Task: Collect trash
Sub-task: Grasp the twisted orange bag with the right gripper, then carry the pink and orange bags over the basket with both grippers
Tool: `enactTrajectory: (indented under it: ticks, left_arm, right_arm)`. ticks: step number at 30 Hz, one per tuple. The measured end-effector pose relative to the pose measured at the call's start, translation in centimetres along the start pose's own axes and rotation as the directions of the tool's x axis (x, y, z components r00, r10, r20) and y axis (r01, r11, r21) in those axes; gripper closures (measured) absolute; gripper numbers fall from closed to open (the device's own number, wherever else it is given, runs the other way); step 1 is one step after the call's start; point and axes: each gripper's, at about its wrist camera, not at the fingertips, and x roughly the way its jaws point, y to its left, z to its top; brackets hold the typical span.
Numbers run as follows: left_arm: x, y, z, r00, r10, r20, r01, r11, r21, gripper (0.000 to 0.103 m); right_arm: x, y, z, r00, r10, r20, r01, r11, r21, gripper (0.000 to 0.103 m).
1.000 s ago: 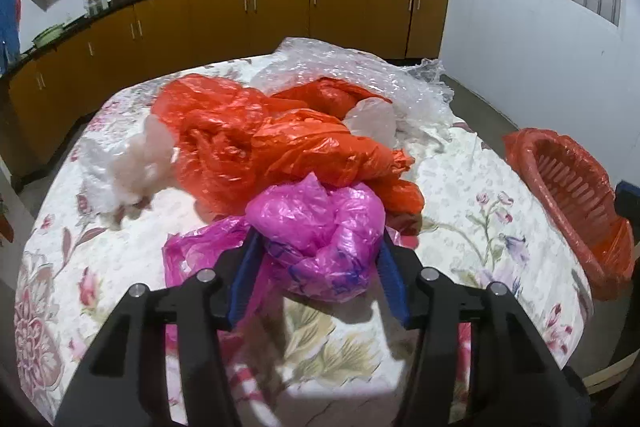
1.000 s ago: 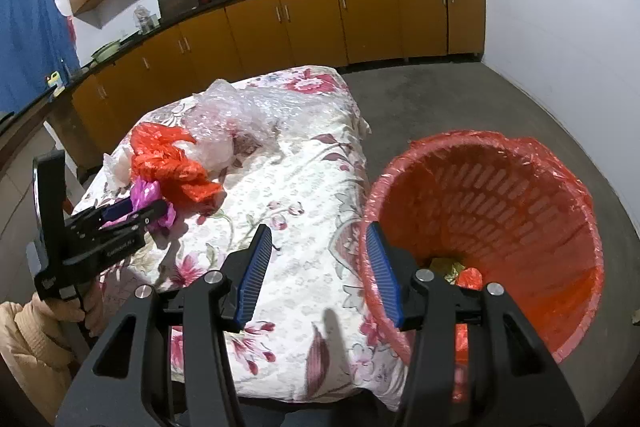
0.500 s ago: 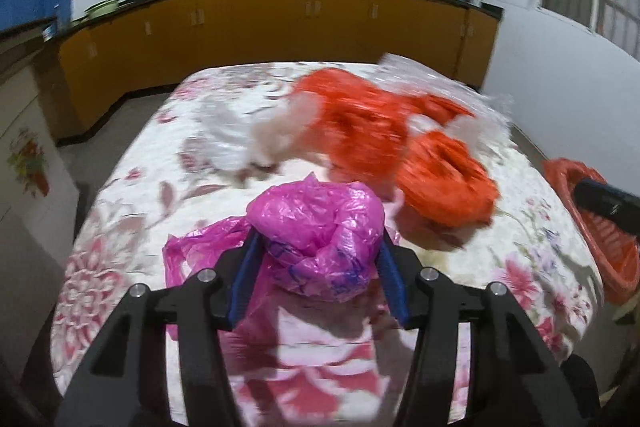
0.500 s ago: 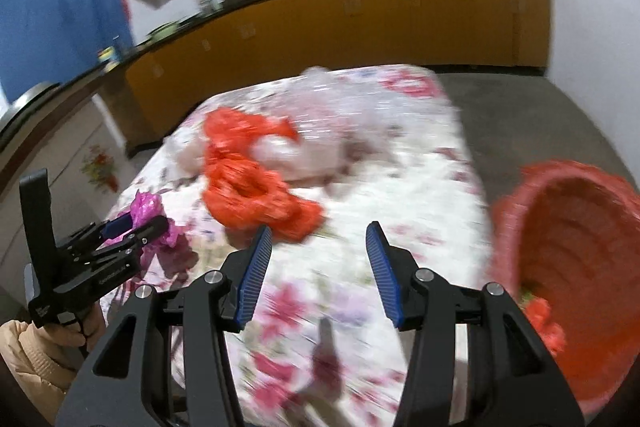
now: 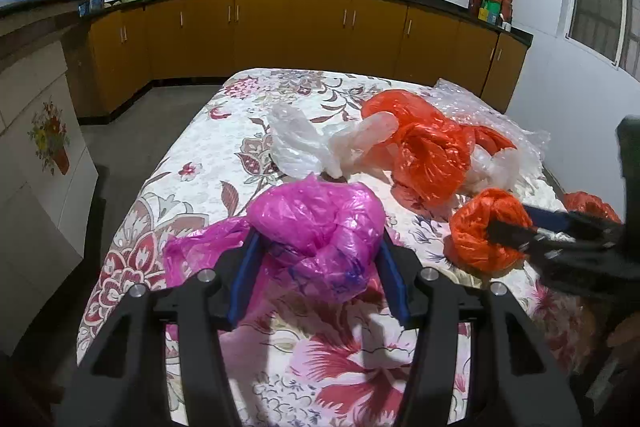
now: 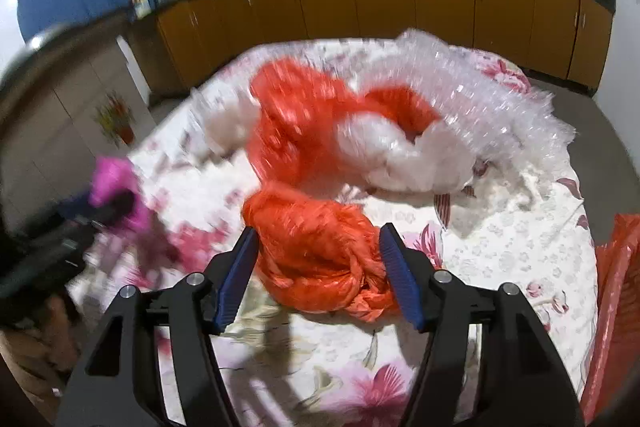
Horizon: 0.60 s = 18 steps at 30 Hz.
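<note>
My left gripper (image 5: 318, 267) is shut on a crumpled pink plastic bag (image 5: 320, 227) and holds it above the flowered tablecloth (image 5: 208, 155); it also shows in the right wrist view (image 6: 112, 183). My right gripper (image 6: 318, 259) is open, its blue pads on either side of a crumpled orange plastic bag (image 6: 320, 251) lying on the cloth; that bag also shows in the left wrist view (image 5: 484, 231). More orange bags (image 5: 432, 151), a whitish bag (image 5: 304, 143) and clear bubble wrap (image 6: 480, 95) lie in a heap behind.
An orange lined bin (image 6: 616, 299) stands off the table's right edge. Yellow kitchen cabinets (image 5: 320, 35) with a dark counter run along the back wall. A white cupboard (image 5: 36, 155) stands to the left.
The right gripper swung left from the bin to the table and now straddles the small orange bag. The left gripper, still holding the pink bag, pulled back and left from the heap.
</note>
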Motion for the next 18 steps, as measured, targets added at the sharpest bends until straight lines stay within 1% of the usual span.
enactTrajectory:
  ticks: [2, 4, 5, 6, 9, 14, 18]
  left_arm:
    - [-0.1, 0.0, 0.1, 1.000, 0.000, 0.003, 0.000, 1.000, -0.002, 0.050]
    - [-0.2, 0.0, 0.2, 1.000, -0.001, 0.007, 0.001, 1.000, -0.002, 0.050]
    - [-0.2, 0.0, 0.2, 1.000, -0.001, 0.009, 0.001, 1.000, -0.001, 0.050]
    - [-0.3, -0.2, 0.3, 1.000, -0.002, 0.010, 0.002, 1.000, 0.000, 0.050]
    - [-0.4, -0.5, 0.4, 1.000, -0.009, 0.014, 0.009, 1.000, 0.003, 0.050]
    - [-0.7, -1.9, 0.7, 0.999, -0.036, 0.021, 0.035, 0.999, 0.022, 0.050]
    - [-1.1, -3.7, 1.0, 0.997, -0.071, 0.028, 0.070, 0.996, 0.050, 0.050]
  right_arm:
    - [0.7, -0.2, -0.3, 1.000, 0.003, -0.016, -0.003, 1.000, 0.003, 0.040]
    - [0.9, -0.1, -0.5, 0.999, 0.017, -0.029, -0.017, 1.000, -0.003, 0.048]
    - [0.8, 0.0, -0.5, 0.999, 0.021, -0.030, -0.021, 1.000, -0.006, 0.054]
    - [0.5, 0.0, -0.7, 0.999, 0.029, -0.030, -0.029, 1.000, -0.008, 0.058]
    - [-0.6, -0.6, -1.2, 0.999, 0.044, -0.024, -0.044, 0.999, 0.008, 0.065]
    - [-3.6, -2.2, -2.6, 0.999, 0.039, 0.007, -0.039, 0.999, 0.034, 0.066]
    - [-6.7, -4.3, -3.7, 0.999, -0.010, 0.044, 0.006, 0.997, 0.077, 0.066]
